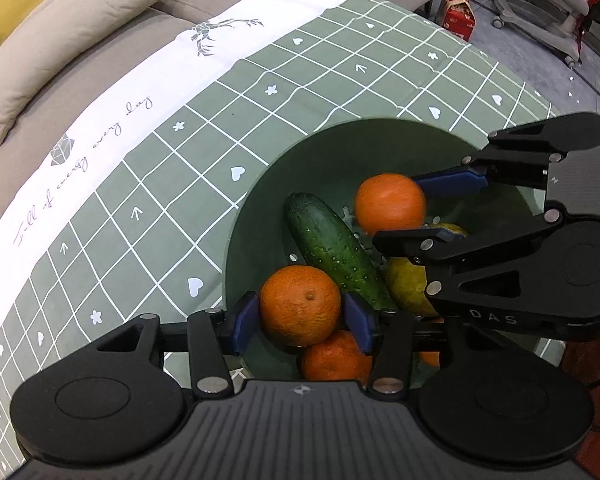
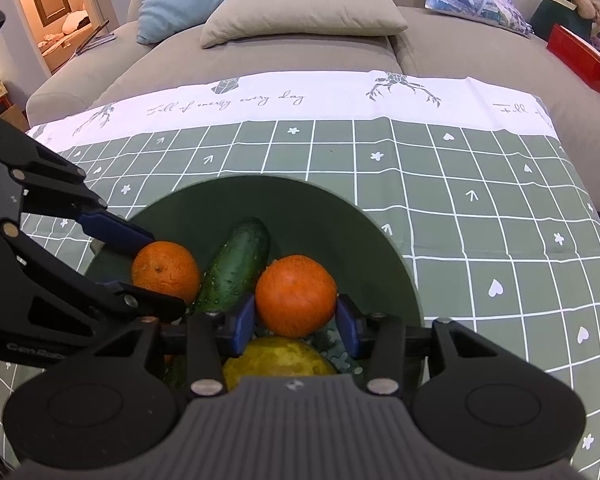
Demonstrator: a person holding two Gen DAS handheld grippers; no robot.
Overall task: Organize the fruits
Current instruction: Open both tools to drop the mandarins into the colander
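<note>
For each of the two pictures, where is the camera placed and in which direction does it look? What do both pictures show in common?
Left wrist view: sits on the left gripper, looking steeply down into the green bowl; its own blue pads flank an orange, and the right gripper enters from the right.
Right wrist view: sits on the right gripper, looking down at the bowl with the sofa beyond; the left gripper enters from the left.
Shared: bowl, cucumber, both oranges, checked tablecloth.
</note>
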